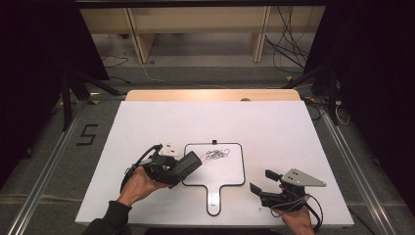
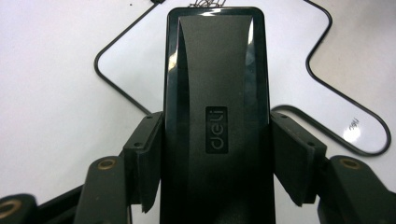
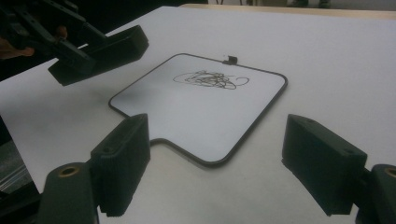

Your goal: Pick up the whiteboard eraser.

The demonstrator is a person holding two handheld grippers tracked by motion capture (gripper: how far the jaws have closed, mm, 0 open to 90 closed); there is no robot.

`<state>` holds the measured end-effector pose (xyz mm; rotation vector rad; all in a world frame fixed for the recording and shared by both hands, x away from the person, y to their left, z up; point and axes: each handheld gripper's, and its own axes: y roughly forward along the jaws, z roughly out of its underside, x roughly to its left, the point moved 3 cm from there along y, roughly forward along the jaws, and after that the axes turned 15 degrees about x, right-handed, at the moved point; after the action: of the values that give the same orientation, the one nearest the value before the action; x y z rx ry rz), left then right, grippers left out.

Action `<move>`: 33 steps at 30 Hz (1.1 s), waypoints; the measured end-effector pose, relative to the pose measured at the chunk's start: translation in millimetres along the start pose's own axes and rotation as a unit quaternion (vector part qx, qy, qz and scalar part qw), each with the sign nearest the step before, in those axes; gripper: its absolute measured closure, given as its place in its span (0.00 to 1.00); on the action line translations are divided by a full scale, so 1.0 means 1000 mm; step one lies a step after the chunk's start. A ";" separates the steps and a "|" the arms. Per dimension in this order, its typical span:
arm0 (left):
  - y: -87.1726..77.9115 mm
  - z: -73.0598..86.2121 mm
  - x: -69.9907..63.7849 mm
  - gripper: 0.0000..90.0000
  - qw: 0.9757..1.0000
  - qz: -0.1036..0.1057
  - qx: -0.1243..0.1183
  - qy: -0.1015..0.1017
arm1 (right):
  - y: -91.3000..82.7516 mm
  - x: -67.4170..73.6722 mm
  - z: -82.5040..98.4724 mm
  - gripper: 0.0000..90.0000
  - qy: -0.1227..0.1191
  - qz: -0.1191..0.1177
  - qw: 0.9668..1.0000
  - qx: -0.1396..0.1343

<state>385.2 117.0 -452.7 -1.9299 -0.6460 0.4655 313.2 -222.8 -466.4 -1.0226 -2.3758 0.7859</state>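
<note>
Eraser (image 2: 215,116): black rigid plastic block, "deli" logo on its back, held by the left gripper (image 1: 177,169) above the left edge of the whiteboard (image 1: 230,171). Jaws are clamped on its two long sides, approx. mid-length; the front end projects toward the board. In the high view the block is tilted, nose pointing at the scribble (image 1: 217,154).

Handling, est.: light, stiff, not fragile. The glossy side walls look slippery, so a pad grip on the long sides near mid-length, as now, seems the best hold; gripping nearer one end would risk pivoting under wiping pressure. The wiping face is underneath and hidden; condition cannot be told.

Whiteboard: thin paddle-shaped panel w/ dark rim and short handle (image 1: 214,198), lying flat on the white table (image 1: 147,122). Likely light and free to slide when wiped; no clamp visible. The scribble sits in the upper middle of the board, right of the eraser's nose. A small dark clip-like item (image 3: 229,59) touches the board's far edge.

Right gripper (image 1: 268,182): right of the board handle, near the table's front edge, jaws spread apart, holding nothing. Positioned to pin the board if needed.
</note>
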 end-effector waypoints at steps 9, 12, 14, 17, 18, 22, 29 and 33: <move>0.014 -0.018 0.004 0.45 1.000 0.004 -0.005 -0.012 | 0.000 0.000 0.000 0.27 0.000 0.000 1.000 -0.001; 0.016 -0.023 0.006 0.45 1.000 0.002 -0.002 -0.015 | 0.000 -0.001 0.000 0.27 0.001 0.000 1.000 0.000; 0.018 -0.026 0.007 0.45 1.000 0.003 -0.005 -0.019 | 0.000 -0.001 0.000 0.27 0.000 0.000 1.000 0.000; 0.021 -0.029 0.008 0.45 1.000 0.003 -0.002 -0.022 | 0.000 -0.001 0.000 0.27 0.001 0.000 1.000 -0.001; 0.022 -0.030 0.009 0.45 1.000 0.004 -0.004 -0.024 | 0.000 -0.001 0.000 0.27 0.001 0.000 1.000 -0.001; 0.025 -0.032 0.010 0.45 1.000 0.004 -0.003 -0.027 | 0.000 -0.001 0.000 0.27 0.001 0.000 1.000 -0.001; 0.026 -0.038 0.013 0.45 0.999 0.007 -0.005 -0.036 | 0.000 -0.001 0.000 0.27 0.002 0.000 1.000 -0.001; 0.028 -0.042 0.014 0.45 0.999 0.005 -0.003 -0.034 | 0.000 -0.002 0.001 0.27 0.003 -0.001 1.000 -0.001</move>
<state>427.2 86.5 -461.1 -1.9300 -0.6819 0.5390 314.4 -224.7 -467.7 -1.0230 -2.3734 0.7792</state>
